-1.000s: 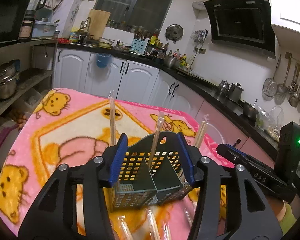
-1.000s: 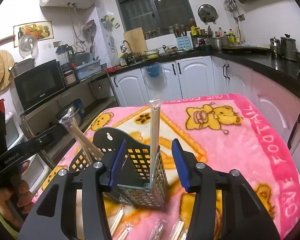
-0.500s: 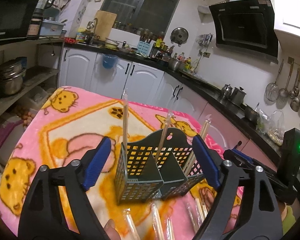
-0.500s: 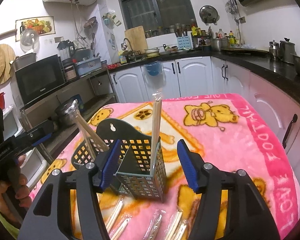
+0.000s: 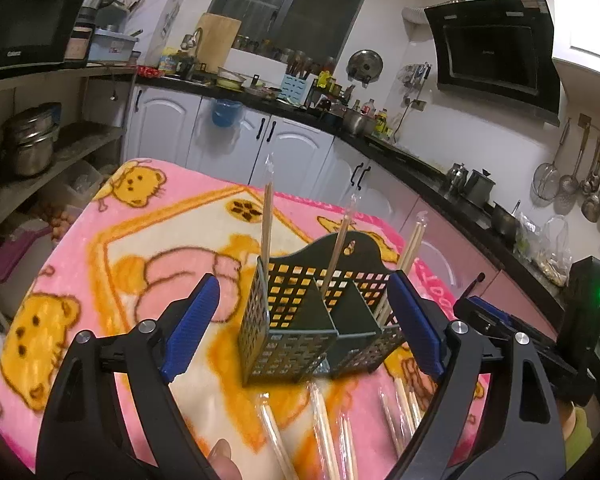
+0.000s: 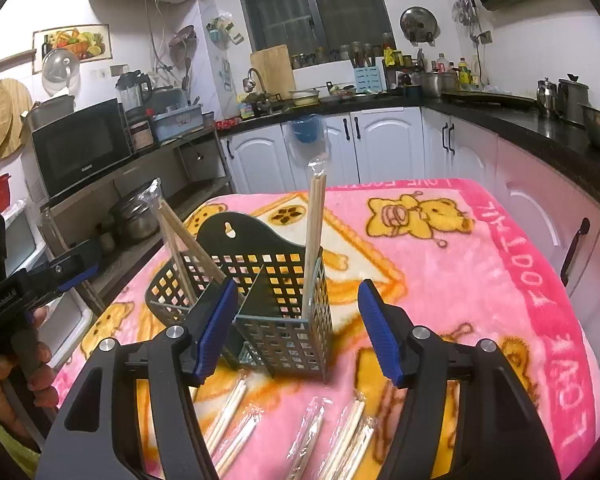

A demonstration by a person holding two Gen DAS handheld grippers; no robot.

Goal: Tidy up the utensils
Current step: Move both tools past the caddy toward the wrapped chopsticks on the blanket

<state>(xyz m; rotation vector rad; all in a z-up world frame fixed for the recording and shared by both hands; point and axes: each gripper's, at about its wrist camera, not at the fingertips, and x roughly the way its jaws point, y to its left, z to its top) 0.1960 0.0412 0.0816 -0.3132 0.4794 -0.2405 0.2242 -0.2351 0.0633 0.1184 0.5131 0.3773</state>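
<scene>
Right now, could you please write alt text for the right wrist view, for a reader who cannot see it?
A dark plastic utensil holder stands on a pink bear-print blanket, with wrapped chopsticks upright in its compartments. The right tongs are open in front of it, holding nothing, above more wrapped chopsticks lying flat. A kitchen counter and white cabinets fill the background.

obstacle: utensil caddy (image 5: 320,320) ahead, chopsticks (image 6: 315,232) upright | free: blanket (image 6: 480,280) right of it
</scene>
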